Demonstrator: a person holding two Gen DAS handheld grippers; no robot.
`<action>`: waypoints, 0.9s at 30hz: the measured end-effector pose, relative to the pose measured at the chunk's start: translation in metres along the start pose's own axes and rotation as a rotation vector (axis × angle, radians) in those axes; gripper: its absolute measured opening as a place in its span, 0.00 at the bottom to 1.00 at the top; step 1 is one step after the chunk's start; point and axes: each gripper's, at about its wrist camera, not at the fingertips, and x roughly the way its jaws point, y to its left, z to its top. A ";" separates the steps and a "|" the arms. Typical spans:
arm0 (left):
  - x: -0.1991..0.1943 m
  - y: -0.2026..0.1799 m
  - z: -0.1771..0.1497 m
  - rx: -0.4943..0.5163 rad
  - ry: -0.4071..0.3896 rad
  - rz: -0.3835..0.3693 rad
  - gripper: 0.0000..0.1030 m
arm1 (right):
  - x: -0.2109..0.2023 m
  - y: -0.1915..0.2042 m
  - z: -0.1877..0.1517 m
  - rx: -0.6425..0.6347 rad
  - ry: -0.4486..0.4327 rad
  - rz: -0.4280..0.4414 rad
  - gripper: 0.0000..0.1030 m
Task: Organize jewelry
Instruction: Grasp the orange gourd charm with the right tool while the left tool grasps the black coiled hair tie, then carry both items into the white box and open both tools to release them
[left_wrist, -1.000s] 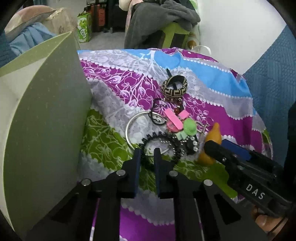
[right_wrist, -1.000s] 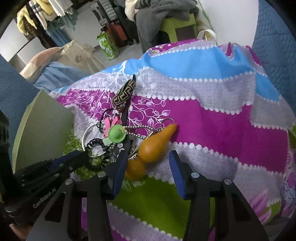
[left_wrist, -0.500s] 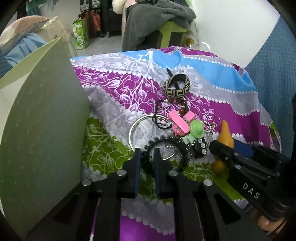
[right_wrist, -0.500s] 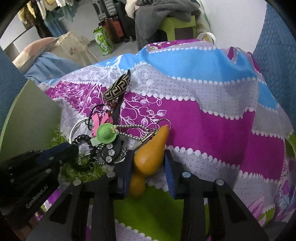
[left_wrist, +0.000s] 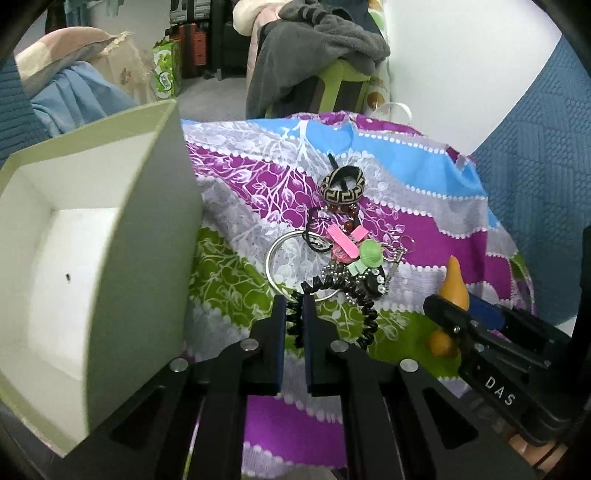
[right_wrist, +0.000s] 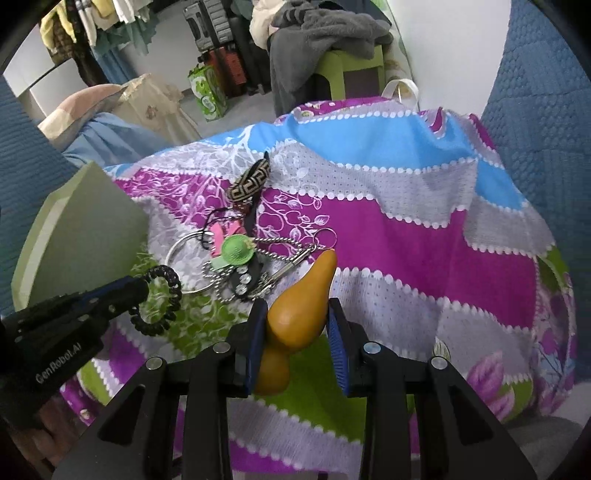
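The gourd charm (right_wrist: 301, 314) looks smooth and a bit shiny, like polished wood. Left of it, the ring (left_wrist: 291, 264) and chain (right_wrist: 280, 247) are shiny metal. The coil hair tie (left_wrist: 343, 291) looks like black plastic. Under the gourd charm, the cloth (right_wrist: 406, 229) is soft and matt.

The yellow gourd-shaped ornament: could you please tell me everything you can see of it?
The yellow gourd-shaped ornament is smooth and glossy, ochre, with a small lower bulb, a larger middle bulb and a long tapering tip. It sits clamped at its middle bulb between the blue pads of the right hand-held gripper, tip pointing up and away, above the patterned cloth.
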 end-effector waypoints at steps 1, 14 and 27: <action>-0.004 0.002 -0.001 -0.007 -0.003 -0.004 0.08 | -0.005 0.002 -0.004 -0.002 -0.002 -0.004 0.29; -0.075 0.016 -0.017 0.016 -0.120 -0.035 0.08 | -0.071 0.020 -0.016 -0.006 -0.107 -0.029 0.29; -0.151 0.026 0.017 0.068 -0.232 -0.092 0.08 | -0.145 0.059 0.024 -0.037 -0.265 -0.011 0.29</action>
